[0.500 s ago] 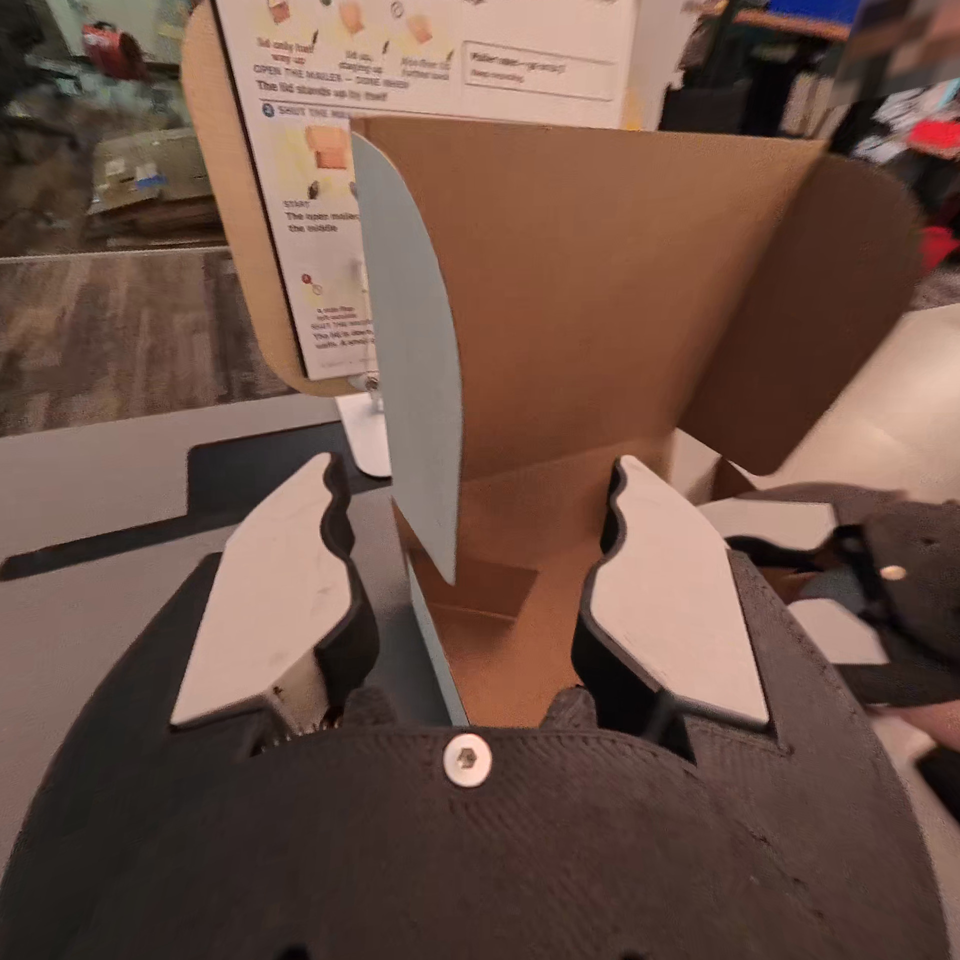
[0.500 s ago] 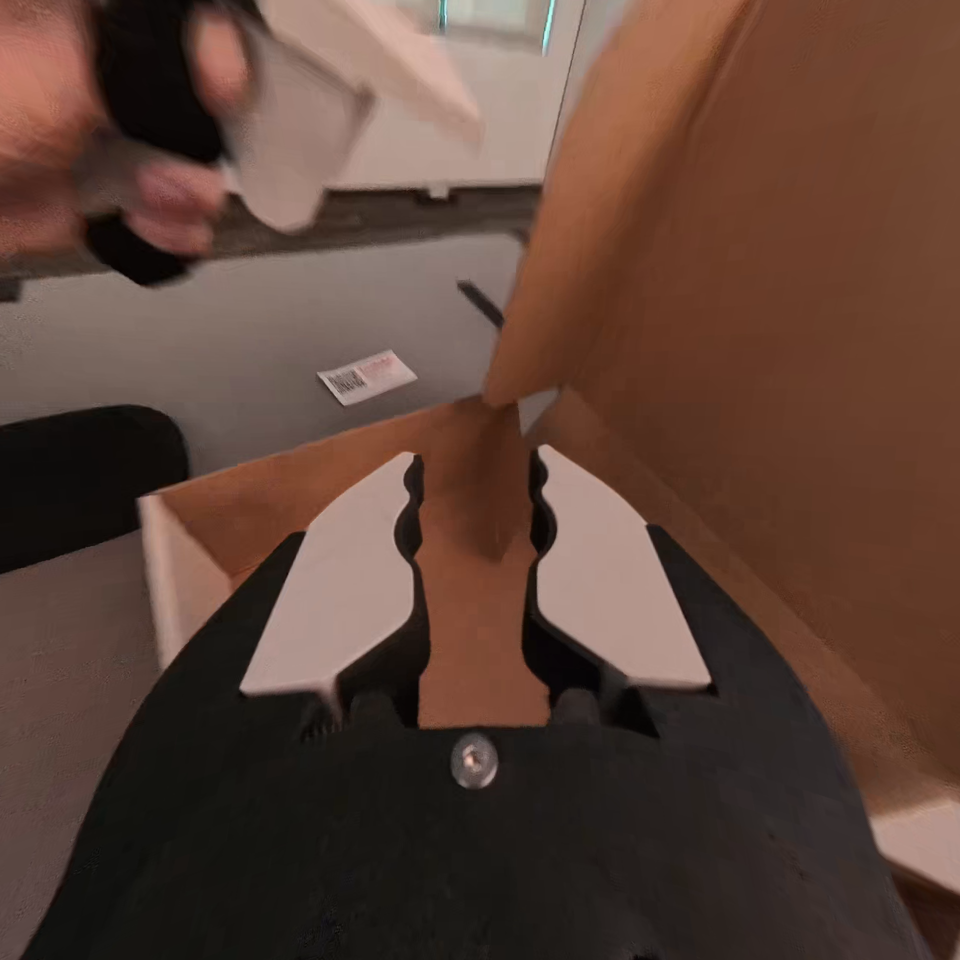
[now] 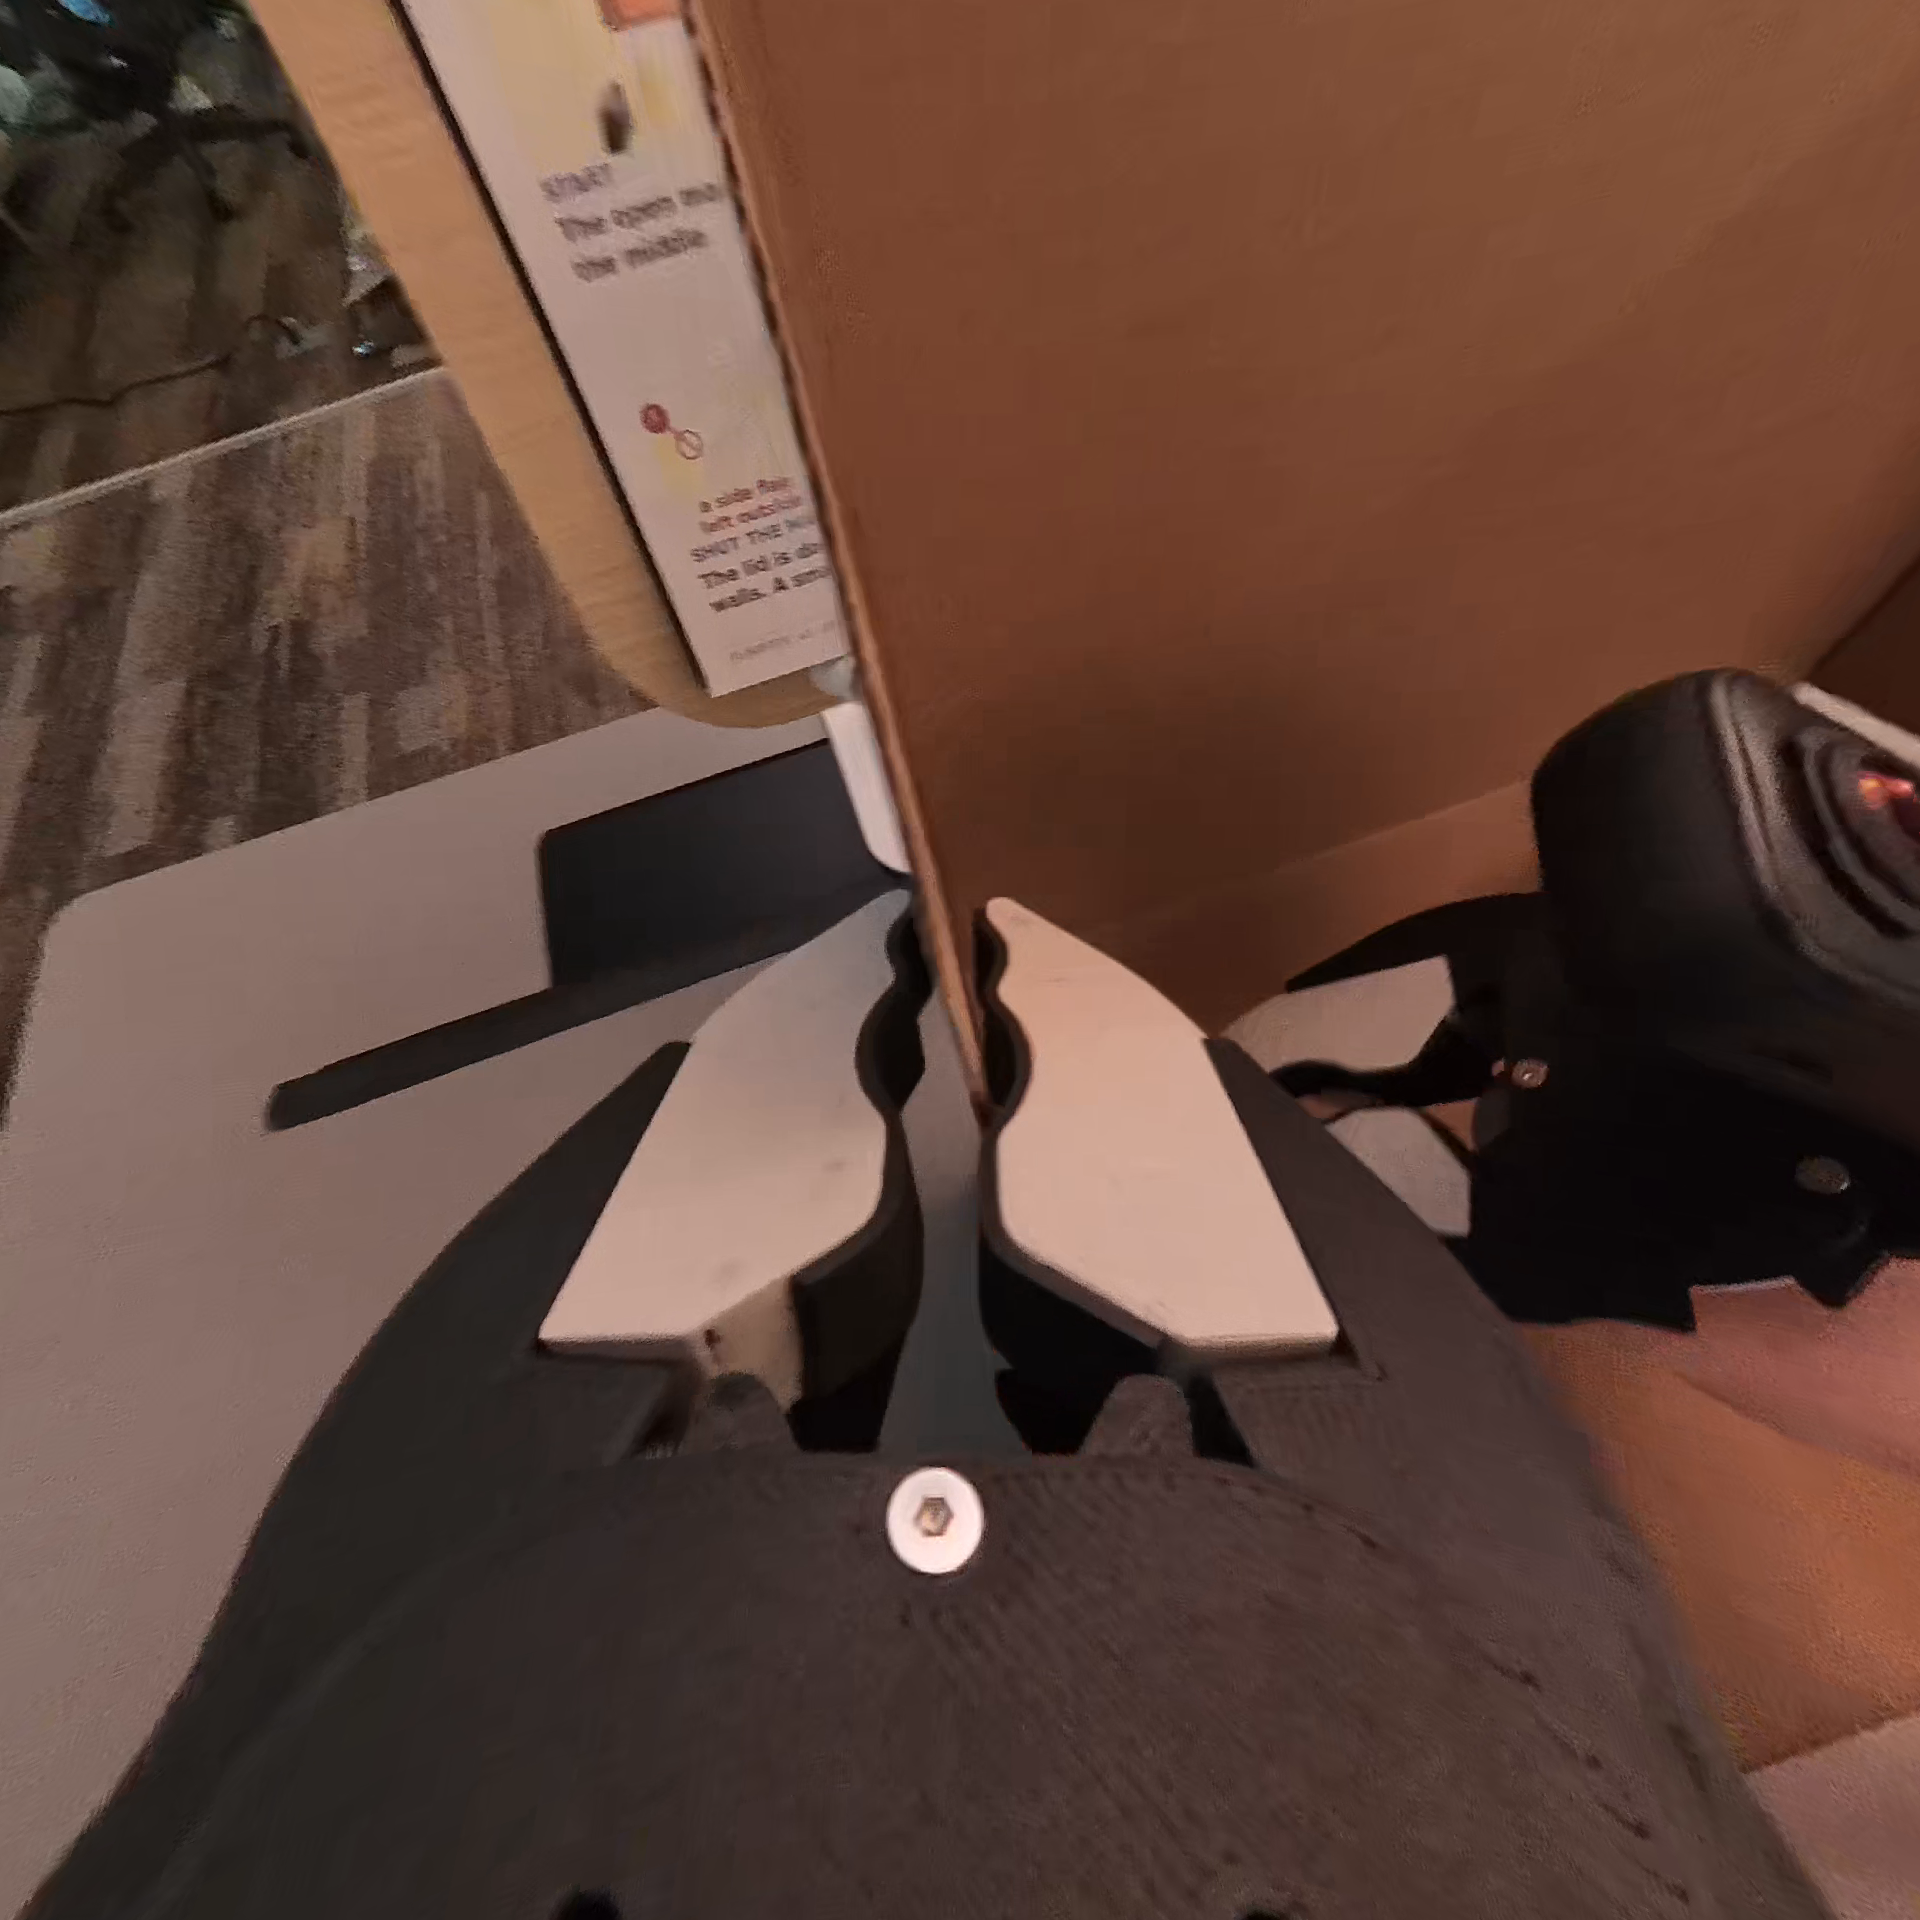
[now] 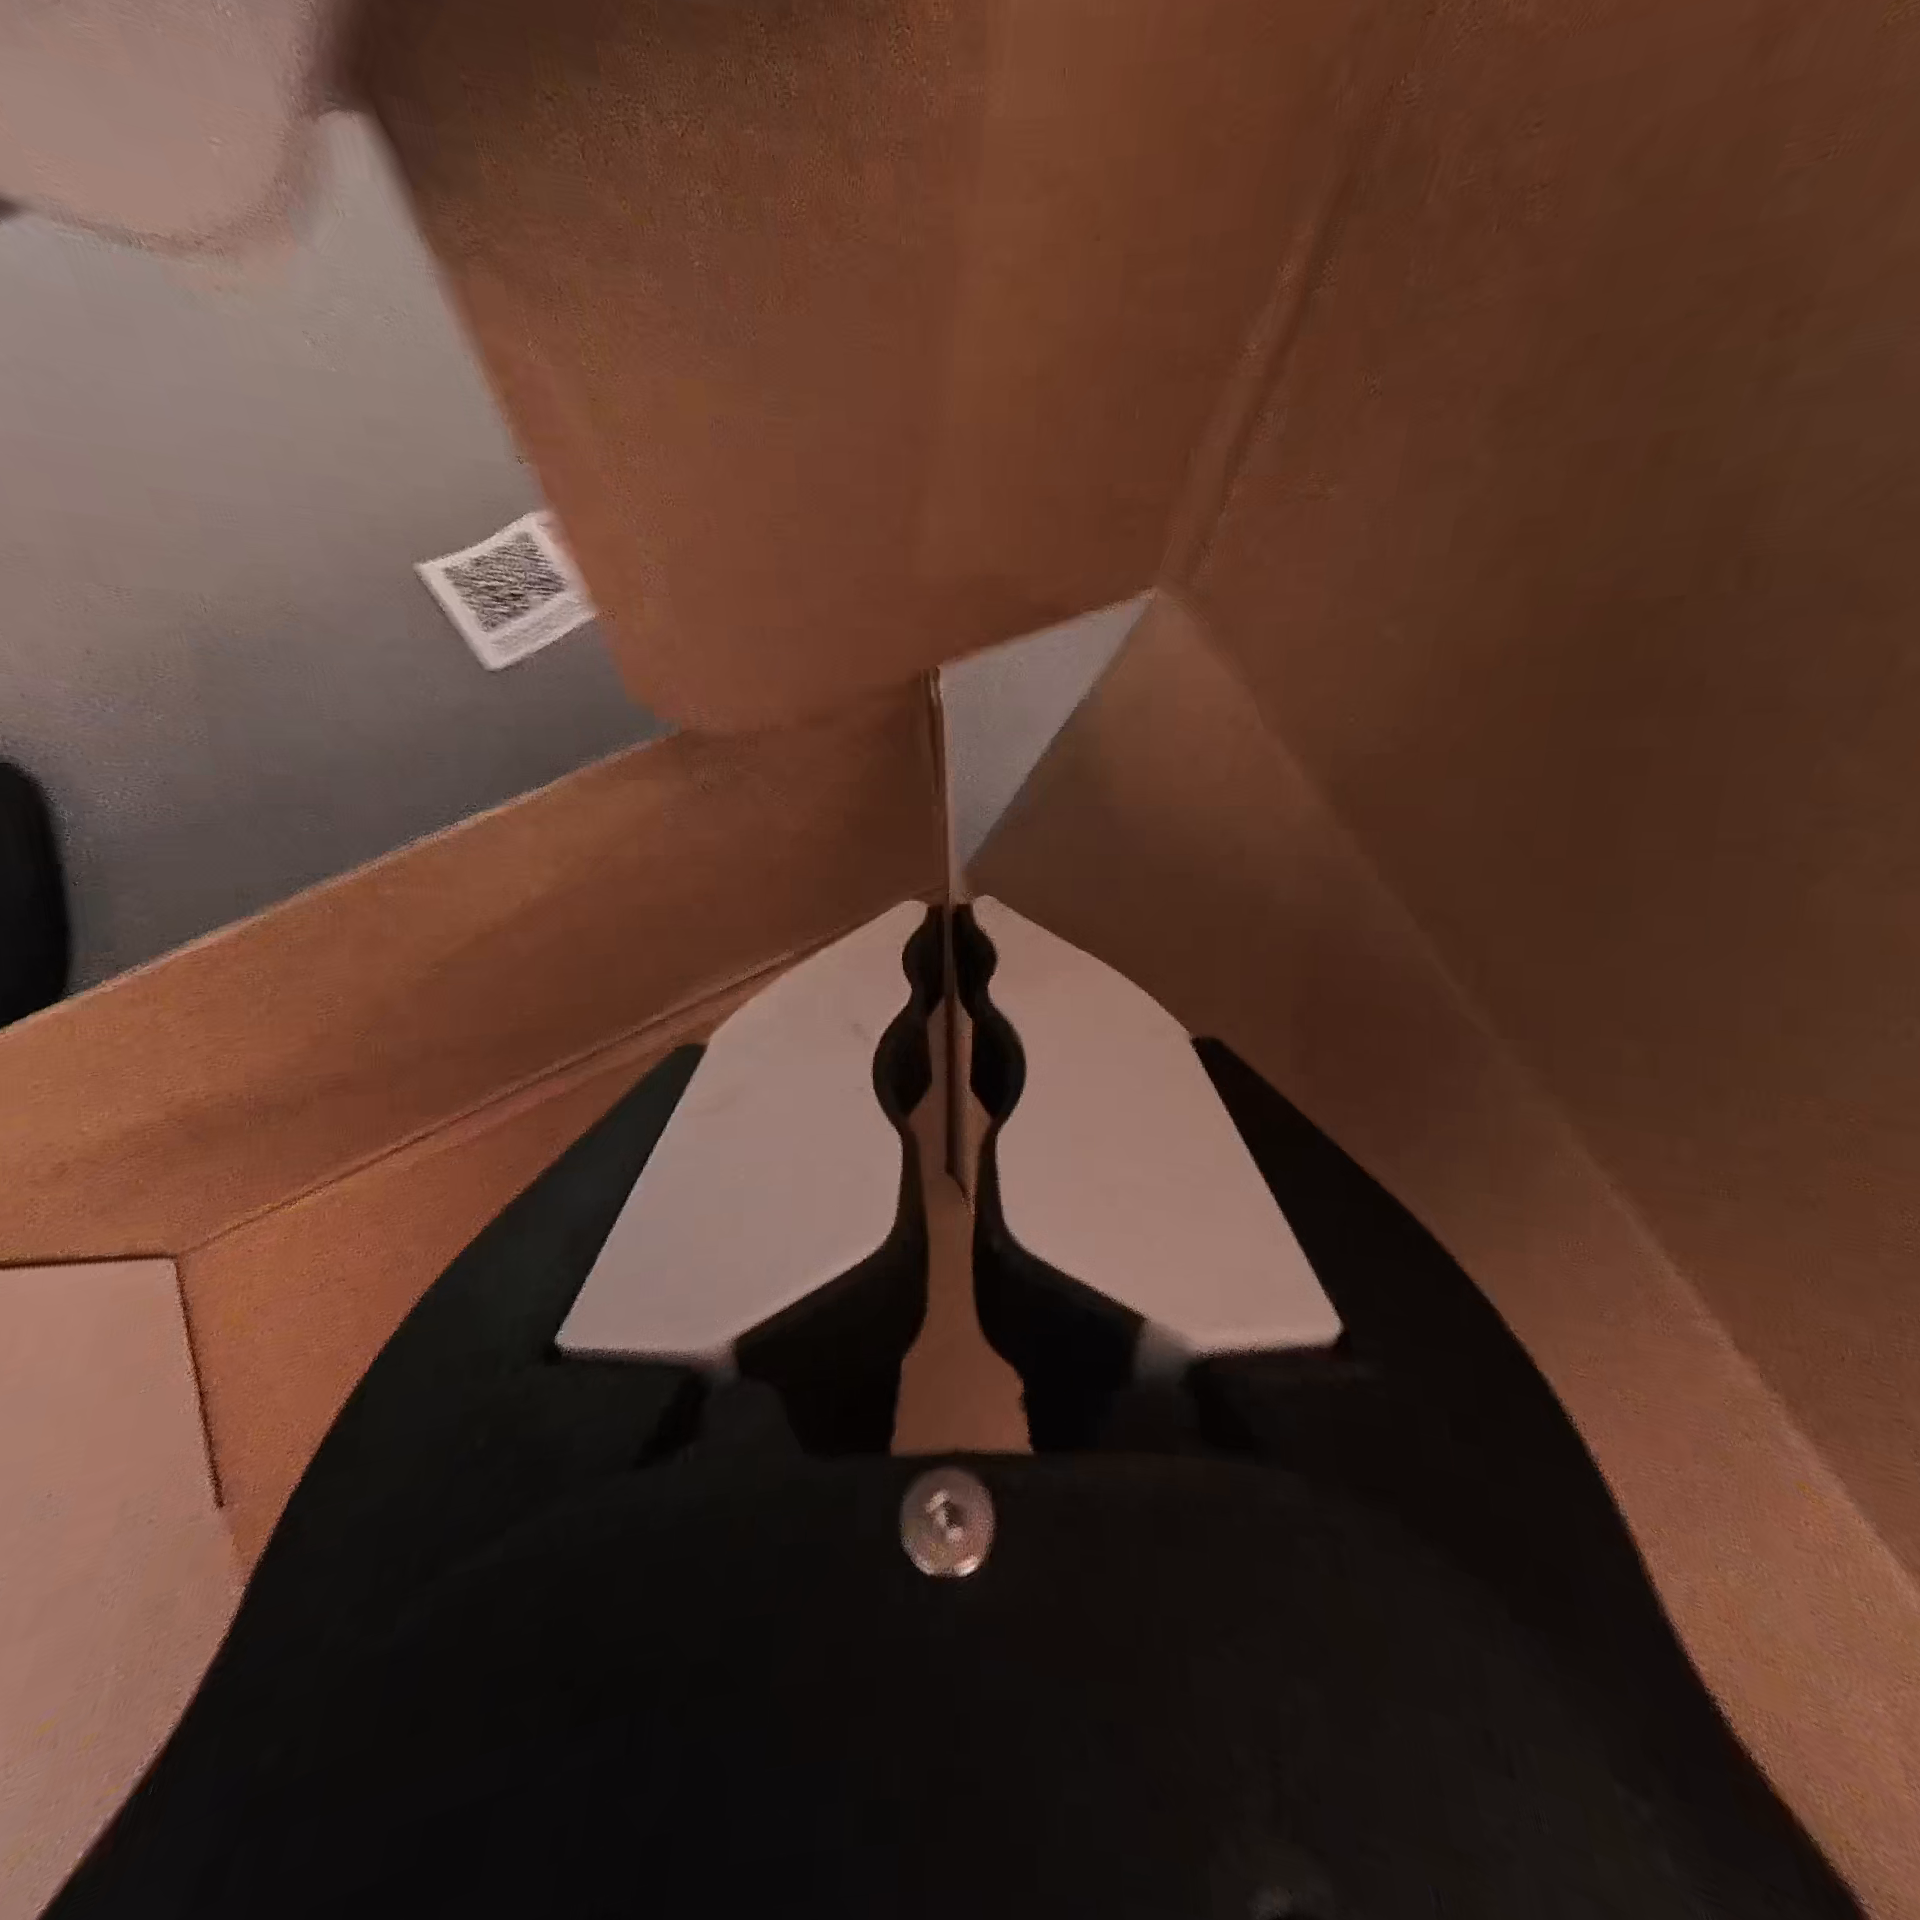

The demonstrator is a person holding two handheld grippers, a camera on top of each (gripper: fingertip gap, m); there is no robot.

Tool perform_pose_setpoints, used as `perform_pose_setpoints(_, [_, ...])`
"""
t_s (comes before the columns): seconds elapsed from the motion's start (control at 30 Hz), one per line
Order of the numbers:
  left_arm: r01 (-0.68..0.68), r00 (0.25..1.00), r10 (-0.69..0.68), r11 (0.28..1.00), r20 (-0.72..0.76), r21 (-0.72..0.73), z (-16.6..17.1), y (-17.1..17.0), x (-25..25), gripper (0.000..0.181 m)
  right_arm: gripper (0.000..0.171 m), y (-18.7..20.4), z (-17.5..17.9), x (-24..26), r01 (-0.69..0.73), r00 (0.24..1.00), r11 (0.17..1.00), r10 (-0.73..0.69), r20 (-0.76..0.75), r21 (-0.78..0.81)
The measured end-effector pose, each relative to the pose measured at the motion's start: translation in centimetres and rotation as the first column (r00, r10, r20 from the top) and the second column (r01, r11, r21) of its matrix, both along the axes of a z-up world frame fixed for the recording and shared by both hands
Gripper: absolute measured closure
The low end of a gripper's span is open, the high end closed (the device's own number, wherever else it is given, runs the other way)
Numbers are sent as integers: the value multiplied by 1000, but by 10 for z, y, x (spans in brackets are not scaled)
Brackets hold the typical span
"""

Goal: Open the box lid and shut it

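The box [image 4: 416,1039] sits on the tabletop [image 3: 260,1039]. The left gripper [image 3: 948,914] pinches one lid flap [image 3: 1247,416]; the right gripper [image 4: 948,909] probably pinches another flap [image 4: 831,416]. Uneven pulling could bend the lid.

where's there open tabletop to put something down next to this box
Bare grey table lies left of the left claw, bordered by the dark strip; more lies beyond the box wall near the sticker. Crowded: box interior, where the right claw and side flaps meet.
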State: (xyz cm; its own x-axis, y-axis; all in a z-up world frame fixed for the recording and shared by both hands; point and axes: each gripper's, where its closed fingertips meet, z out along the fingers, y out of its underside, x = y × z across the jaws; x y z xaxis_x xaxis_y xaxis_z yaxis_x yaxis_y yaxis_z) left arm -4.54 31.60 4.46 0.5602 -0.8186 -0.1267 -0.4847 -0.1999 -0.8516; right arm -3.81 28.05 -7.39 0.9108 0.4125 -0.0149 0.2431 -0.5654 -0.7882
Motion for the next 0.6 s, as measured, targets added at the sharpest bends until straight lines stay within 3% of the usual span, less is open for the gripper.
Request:
perform_pose_setpoints(0.03, [-2,1000,2,1000,-4,7,3,0,-5,179,169,3,0,5,21,1000,1000,-21,18,11])
perform_pose_setpoints(0.2, [19,999,-11,981,44,-194,5,-21,-21,180,169,12,2,24,63,989,996,-71,127,70])
perform_pose_setpoints(0.6, [-118,986,150,938,75,-327,-2,-42,-35,178,167,13,3,17,-3,973,994,-24,231,113])
